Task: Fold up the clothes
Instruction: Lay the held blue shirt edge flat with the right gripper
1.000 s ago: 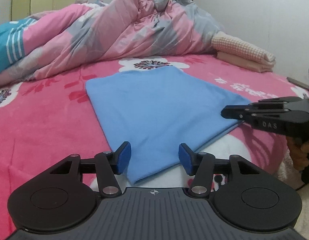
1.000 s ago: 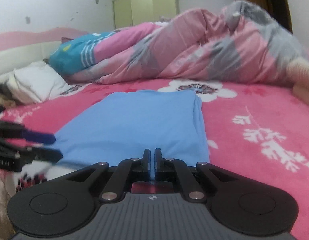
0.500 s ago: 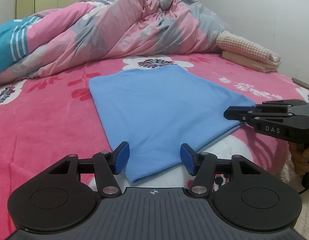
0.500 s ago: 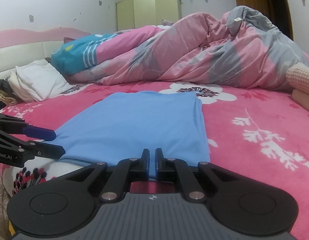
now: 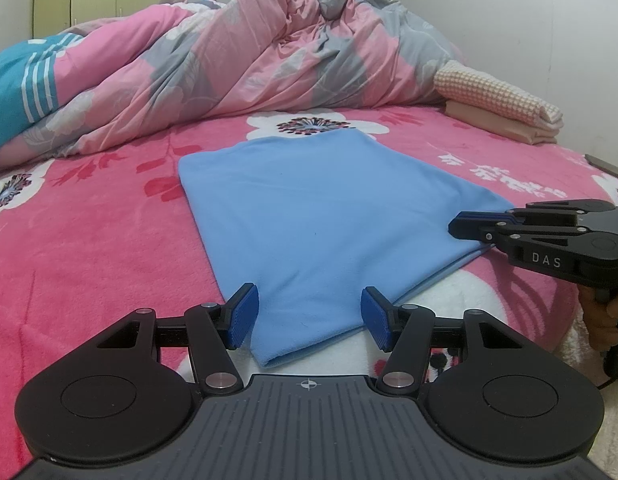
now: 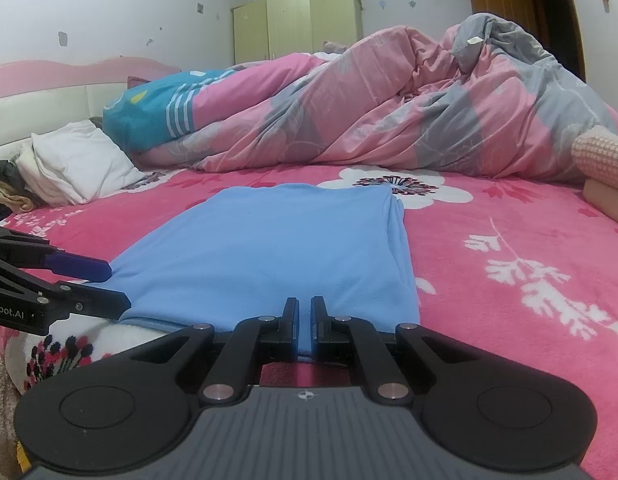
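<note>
A light blue garment, folded into a flat rectangle, lies on the pink flowered bedspread with one corner toward me. My left gripper is open, its blue pads on either side of that near corner and not touching it. My right gripper is shut, its tips over the garment's near edge. Light blue shows in the slit between them, but no cloth is lifted. In the left wrist view the right gripper reaches in over the garment's right corner. The left gripper shows at the left edge of the right wrist view.
A rumpled pink and grey duvet fills the far side of the bed. Folded peach and checked cloths lie at the back right. White pillows and loose clothes sit by the headboard. A hand holds the right gripper at the bed's edge.
</note>
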Demonstrator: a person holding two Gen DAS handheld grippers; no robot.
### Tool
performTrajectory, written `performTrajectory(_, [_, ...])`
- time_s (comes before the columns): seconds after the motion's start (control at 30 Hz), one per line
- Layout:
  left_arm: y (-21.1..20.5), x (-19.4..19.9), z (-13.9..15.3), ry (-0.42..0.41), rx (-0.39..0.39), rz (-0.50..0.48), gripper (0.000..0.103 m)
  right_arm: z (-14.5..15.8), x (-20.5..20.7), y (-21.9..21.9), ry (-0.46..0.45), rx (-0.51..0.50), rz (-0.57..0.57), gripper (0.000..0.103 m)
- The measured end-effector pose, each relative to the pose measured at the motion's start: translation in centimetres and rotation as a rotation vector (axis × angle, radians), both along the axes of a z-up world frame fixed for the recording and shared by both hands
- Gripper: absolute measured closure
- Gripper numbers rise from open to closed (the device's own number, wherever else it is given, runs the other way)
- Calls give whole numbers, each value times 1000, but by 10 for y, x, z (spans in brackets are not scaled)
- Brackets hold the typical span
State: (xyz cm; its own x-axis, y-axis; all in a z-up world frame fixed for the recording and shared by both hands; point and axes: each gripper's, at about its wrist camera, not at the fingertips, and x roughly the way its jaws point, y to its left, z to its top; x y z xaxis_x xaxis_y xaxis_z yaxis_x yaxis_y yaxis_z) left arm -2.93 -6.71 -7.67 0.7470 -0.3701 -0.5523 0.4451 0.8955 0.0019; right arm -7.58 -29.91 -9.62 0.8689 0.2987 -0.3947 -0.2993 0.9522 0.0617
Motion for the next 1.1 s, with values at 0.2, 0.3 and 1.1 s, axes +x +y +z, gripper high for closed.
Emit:
performTrajectory(0.2, [0,-1,0,1,2,1,46,0,-1,0,-2,0,-1,98])
performTrajectory(0.3, [0,-1,0,1,2,2,45,0,-1,-1,-2,0,0,98])
performTrajectory(1.1, [0,-1,0,2,4,4,45,0,-2,-1,-14,-9,-1,98])
